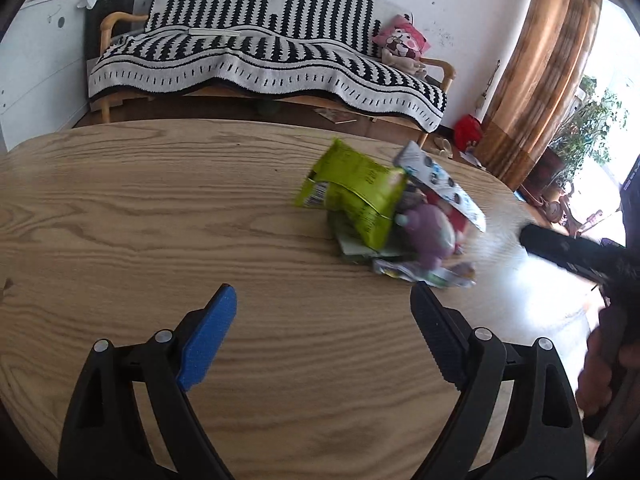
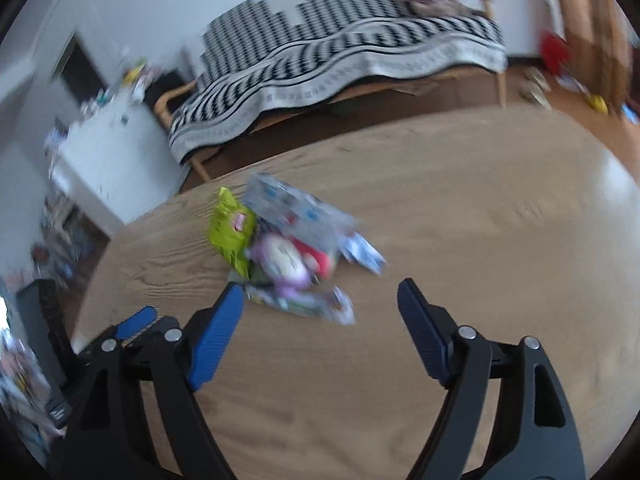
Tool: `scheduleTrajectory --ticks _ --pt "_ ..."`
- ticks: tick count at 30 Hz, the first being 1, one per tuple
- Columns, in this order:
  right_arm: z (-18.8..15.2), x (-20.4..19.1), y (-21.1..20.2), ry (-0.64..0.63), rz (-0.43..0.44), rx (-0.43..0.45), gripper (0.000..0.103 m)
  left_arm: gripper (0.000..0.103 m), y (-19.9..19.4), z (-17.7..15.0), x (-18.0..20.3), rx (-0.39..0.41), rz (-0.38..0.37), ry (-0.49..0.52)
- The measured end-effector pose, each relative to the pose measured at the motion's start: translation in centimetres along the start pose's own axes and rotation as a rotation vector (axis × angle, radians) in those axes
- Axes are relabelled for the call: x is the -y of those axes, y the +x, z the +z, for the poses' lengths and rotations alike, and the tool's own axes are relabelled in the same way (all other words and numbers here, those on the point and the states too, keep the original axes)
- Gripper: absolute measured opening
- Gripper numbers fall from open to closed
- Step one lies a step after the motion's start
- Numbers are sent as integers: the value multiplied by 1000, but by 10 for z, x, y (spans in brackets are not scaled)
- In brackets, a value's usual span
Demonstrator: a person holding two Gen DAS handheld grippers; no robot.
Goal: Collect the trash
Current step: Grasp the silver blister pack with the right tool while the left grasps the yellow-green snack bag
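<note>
A heap of crumpled snack wrappers (image 1: 392,216) lies on an oval, light oak-grain tabletop (image 1: 160,216), toward its far right edge in the left wrist view. Topmost is a glossy lime-green foil packet (image 1: 356,192), creased and puffed; leaning against it is a white wrapper with blue and dark round marks (image 1: 440,180); below sit a rounded purple and white packet (image 1: 430,236), something red, and a flat, pale printed wrapper (image 1: 424,274) nearest the cameras. The left tongs (image 1: 324,300) hover wide open above bare wood, their ribbed blue pads (image 1: 208,340) holding nothing, the heap just beyond the right-hand pad. The right tongs (image 2: 320,292) are likewise spread wide and empty, the left-hand pad's tip just beside the flat wrapper; contact cannot be told through blur. Behind stands a wooden-armed sofa (image 1: 120,20) under a black-and-white knitted throw (image 1: 260,40)
</note>
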State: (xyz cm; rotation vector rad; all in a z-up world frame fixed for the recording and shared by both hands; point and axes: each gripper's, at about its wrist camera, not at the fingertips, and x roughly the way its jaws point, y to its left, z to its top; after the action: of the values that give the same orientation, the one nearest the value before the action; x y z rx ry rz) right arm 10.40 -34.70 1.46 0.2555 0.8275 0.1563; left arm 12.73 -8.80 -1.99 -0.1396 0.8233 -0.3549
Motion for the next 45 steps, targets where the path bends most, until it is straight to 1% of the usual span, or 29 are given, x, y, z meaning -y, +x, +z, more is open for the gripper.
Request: scheduleTrajectory --ticks 2,4,6,8,9,12,13,14,15,16,18,19,23,26,30,35,38,42,43,44,45 --pt "21 -12 20 -91 -7 -13 77 87 8 6 1 2 -8 36" --pt "37 -19 39 -135 -12 -17 77 88 20 13 5 9 -4 84" --pt "50 -23 58 -176 7 -47 77 88 32 19 8 2 -4 119" --pt "56 -26 72 -218 6 -68 77 88 42 25 12 0 10 138" --pt "60 -27 81 -242 9 -82 77 88 44 26 12 -2 4 138" --pt "65 -26 101 -267 53 -127 77 88 55 32 15 -5 -9 147" --pt "67 -28 107 -273 62 -133 73 88 58 33 15 -5 -6 151" --pt "67 -29 110 -281 74 -144 62 88 63 35 17 -8 -7 153" --pt "66 -30 113 -289 79 -153 54 88 67 37 17 -11 -7 152" --pt "64 -30 114 -298 86 -160 40 88 71 38 17 -17 -5 152" --pt "62 -30 109 -302 90 -132 36 88 77 41 17 -17 5 148" --pt "60 -27 103 -292 105 -119 36 88 79 43 16 -17 4 143" --pt "54 -17 79 -259 116 -66 32 89 88 52 16 -15 -8 115" --pt "49 -10 60 -227 139 -42 32 89 100 57 16 -29 -5 106" --pt "38 -5 33 -213 124 -11 31 90 116 66 11 -54 -7 59" --pt "23 7 4 -155 128 12 31 91 127 80 2 -62 7 -14" --pt "13 17 -7 -111 130 10 31 91 136 86 5 -86 14 -9" --pt "-2 23 -14 -85 104 1 31 91 142 88 13 -95 29 12" --pt "-5 23 -15 -80 100 1 31 89 143 89 15 -96 39 23" --pt "-8 23 -16 -77 95 -1 31 75 142 89 15 -89 44 28" --pt "-10 23 -17 -75 89 -4 31 67 141 88 14 -87 35 24"
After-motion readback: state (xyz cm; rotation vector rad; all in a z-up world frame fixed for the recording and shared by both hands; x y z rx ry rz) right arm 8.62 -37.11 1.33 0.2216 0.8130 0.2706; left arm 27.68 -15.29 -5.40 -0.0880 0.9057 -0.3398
